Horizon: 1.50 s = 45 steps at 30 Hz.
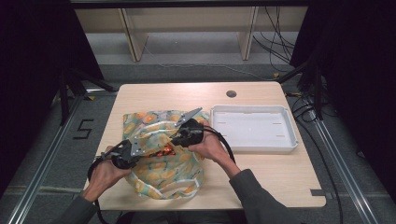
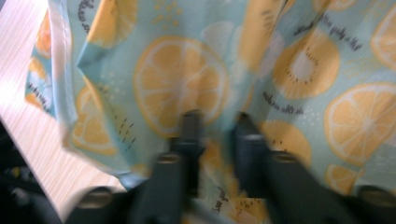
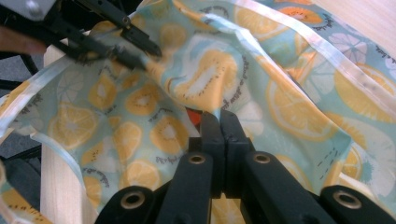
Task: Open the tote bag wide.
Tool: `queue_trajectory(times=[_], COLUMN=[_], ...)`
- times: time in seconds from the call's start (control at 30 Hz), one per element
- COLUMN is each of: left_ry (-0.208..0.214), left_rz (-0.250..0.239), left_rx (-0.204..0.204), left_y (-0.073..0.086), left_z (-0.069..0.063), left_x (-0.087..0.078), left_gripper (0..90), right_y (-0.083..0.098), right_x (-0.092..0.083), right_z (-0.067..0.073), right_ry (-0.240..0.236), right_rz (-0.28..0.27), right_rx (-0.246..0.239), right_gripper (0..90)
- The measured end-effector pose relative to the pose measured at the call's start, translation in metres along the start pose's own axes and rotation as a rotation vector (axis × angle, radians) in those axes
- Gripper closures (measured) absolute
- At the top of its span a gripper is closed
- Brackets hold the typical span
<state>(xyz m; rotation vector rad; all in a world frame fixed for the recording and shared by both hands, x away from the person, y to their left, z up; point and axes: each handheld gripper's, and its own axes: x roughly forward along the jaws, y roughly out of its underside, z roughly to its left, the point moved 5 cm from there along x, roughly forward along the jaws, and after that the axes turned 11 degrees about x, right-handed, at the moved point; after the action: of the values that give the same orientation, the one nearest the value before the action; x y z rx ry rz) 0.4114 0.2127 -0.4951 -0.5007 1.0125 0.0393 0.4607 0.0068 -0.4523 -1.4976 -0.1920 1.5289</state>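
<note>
A soft blue-green cloth bag with orange and lemon slices printed on it (image 1: pixel 161 158) lies crumpled on the near left part of the light wooden counter (image 1: pixel 261 172). Something orange-red (image 1: pixel 161 151) peeks out from its folds. The right tool (image 3: pixel 219 122) has its jaws pressed together, pinching a fold of the bag. The left tool (image 2: pixel 217 122) pinches the bag's cloth too. To the right, well apart from the bag, sits a white plastic tray with a raised rim (image 1: pixel 252 128).
</note>
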Motion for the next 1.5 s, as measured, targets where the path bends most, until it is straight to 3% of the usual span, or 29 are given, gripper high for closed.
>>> queue_trajectory(times=[0.03,0.13,0.23,0.3,0.4,0.47,0.5,0.53,0.57,0.63,0.67,0.73,0.77,0.8,0.83,0.87,0.9,0.97,1.03,1.13,1.17,1.2,1.27,1.37,1.43,1.47,1.5], left_ry=[0.013,0.048,0.126,0.163,0.191,0.176,0.174,0.171,0.172,0.175,0.18,0.188,0.193,0.199,0.201,0.205,0.206,0.209,0.204,0.216,0.219,0.225,0.232,0.227,0.231,0.235,0.24], left_rz=[-0.012,-0.063,-0.138,-0.187,-0.24,-0.278,-0.284,-0.296,-0.306,-0.318,-0.316,-0.323,-0.33,-0.334,-0.334,-0.335,-0.338,-0.345,-0.341,-0.336,-0.336,-0.327,-0.322,-0.319,-0.309,-0.307,-0.299], left_rx=[0.0,-0.026,-0.059,-0.07,-0.098,-0.124,-0.123,-0.156,-0.147,-0.175,-0.171,-0.204,-0.209,-0.227,-0.223,-0.236,-0.228,-0.261,-0.267,-0.28,-0.28,-0.297,-0.286,-0.3,-0.303,-0.299,-0.295], left_y=[0.0,-0.001,-0.006,-0.01,-0.013,-0.014,-0.013,-0.013,-0.012,-0.011,-0.01,-0.009,-0.008,-0.007,-0.006,-0.006,-0.004,-0.003,-0.001,0.0,0.0,-0.001,-0.004,-0.007,-0.01,-0.011,-0.012], left_z=[0.001,0.002,0.004,0.007,0.018,0.026,0.03,0.032,0.038,0.041,0.044,0.046,0.048,0.048,0.05,0.05,0.053,0.057,0.059,0.062,0.063,0.062,0.063,0.064,0.065,0.065,0.064], left_x=[-0.001,-0.009,-0.028,-0.043,-0.06,-0.068,-0.07,-0.072,-0.074,-0.074,-0.074,-0.073,-0.073,-0.072,-0.072,-0.071,-0.07,-0.069,-0.066,-0.06,-0.057,-0.056,-0.052,-0.048,-0.045,-0.044,-0.042], left_gripper=[89.5,89.8,89.9,89.9,89.9,89.9,89.9,89.9,89.9,89.9,89.9,89.9,89.8,89.9,89.9,89.9,89.9,89.9,89.9,89.9,89.9,90.0,89.9,89.9,89.9,89.9,89.9], right_y=[0.0,0.001,0.003,0.005,0.007,0.008,0.009,0.011,0.014,0.025,0.031,0.042,0.047,0.051,0.051,0.054,0.057,0.061,0.066,0.071,0.073,0.074,0.073,0.055,0.041,0.031,0.026], right_x=[0.001,0.001,0.002,0.003,-0.001,-0.007,-0.011,-0.015,-0.02,-0.028,-0.029,-0.032,-0.031,-0.031,-0.03,-0.029,-0.029,-0.025,-0.021,-0.015,-0.012,-0.01,-0.011,-0.026,-0.037,-0.039,-0.041], right_z=[-0.001,-0.004,-0.008,-0.012,-0.016,-0.016,-0.014,-0.012,-0.01,-0.008,-0.01,-0.018,-0.022,-0.026,-0.033,-0.033,-0.036,-0.045,-0.052,-0.059,-0.059,-0.06,-0.063,-0.049,-0.031,-0.016,-0.005], right_ry=[0.003,0.017,0.024,0.066,0.145,0.194,0.2,0.2,0.215,0.248,0.287,0.327,0.331,0.322,0.307,0.31,0.322,0.338,0.32,0.314,0.309,0.312,0.338,0.319,0.252,0.191,0.155], right_rz=[-0.004,-0.004,-0.007,-0.017,0.0,-0.005,-0.001,0.013,0.012,0.055,0.074,0.13,0.142,0.152,0.15,0.16,0.172,0.188,0.19,0.194,0.196,0.198,0.182,0.078,0.021,-0.025,-0.029], right_rx=[-0.014,0.005,0.01,0.028,0.032,-0.001,-0.01,-0.029,-0.042,-0.084,-0.094,-0.095,-0.08,-0.059,-0.122,-0.099,-0.074,-0.059,0.001,0.006,0.026,0.033,0.036,0.069,0.052,0.041,0.025], right_gripper=[90.0,90.0,89.4,79.4,65.5,61.7,58.7,56.4,54.6,55.2,58.1,63.8,71.5,80.4,86.9,90.0,90.0,90.0,90.0,90.0,87.2,77.5,71.2,65.2,63.7,62.7,61.9])
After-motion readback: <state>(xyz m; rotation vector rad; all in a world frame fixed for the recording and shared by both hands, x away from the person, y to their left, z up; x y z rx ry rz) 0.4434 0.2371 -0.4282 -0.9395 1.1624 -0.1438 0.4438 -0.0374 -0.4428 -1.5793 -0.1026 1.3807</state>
